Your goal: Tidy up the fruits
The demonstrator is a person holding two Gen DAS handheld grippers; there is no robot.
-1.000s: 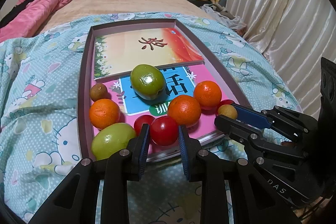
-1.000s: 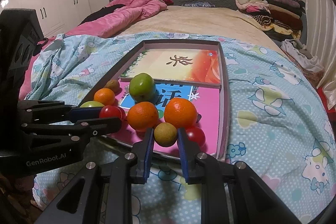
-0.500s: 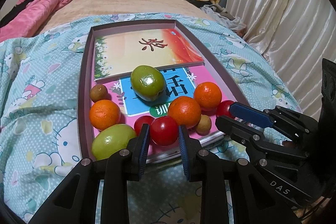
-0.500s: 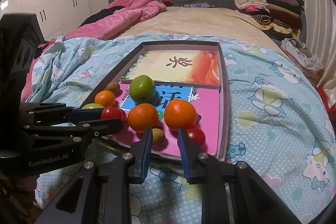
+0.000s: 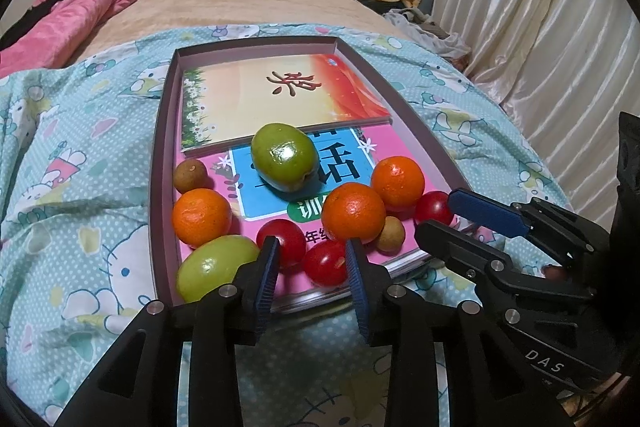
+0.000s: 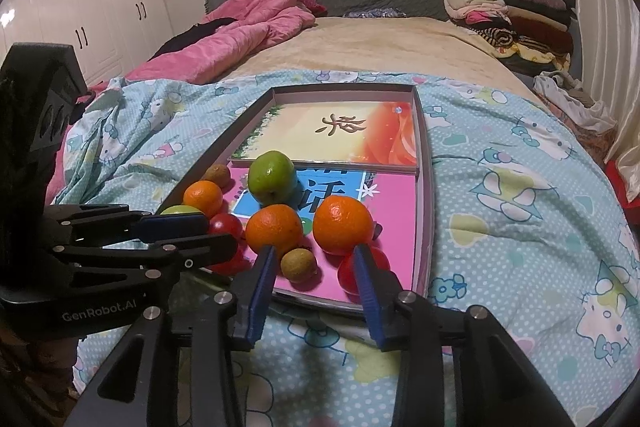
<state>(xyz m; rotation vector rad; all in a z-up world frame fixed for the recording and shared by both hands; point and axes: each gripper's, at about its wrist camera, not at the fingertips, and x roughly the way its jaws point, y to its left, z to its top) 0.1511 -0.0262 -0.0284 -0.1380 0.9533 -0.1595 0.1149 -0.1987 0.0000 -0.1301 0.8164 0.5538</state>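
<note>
- While hovering at the tray's [image 5: 160,163] near edge, right hand-held gripper [image 6: 316,265] gapes wide around small brown fruit [image 6: 298,265], gripping nothing.
- Left hand-held gripper [image 5: 312,259] likewise parted, framing red tomato [image 5: 326,263], empty.
- Probably mid-sorting; next calls for closing gently without nudging oranges [image 6: 342,225].
- Tray on patterned bed quilt [image 6: 520,187]; wardrobe [image 6: 80,11] beyond.

Left gripper [image 5: 311,269]: jaws parted, blue pads facing inward, nothing clamped between fingers. Right gripper [image 6: 315,273]: jaws spread wide, nothing clamped between fingers. Both level, pointing forward, side by side, tips near each other.
</note>
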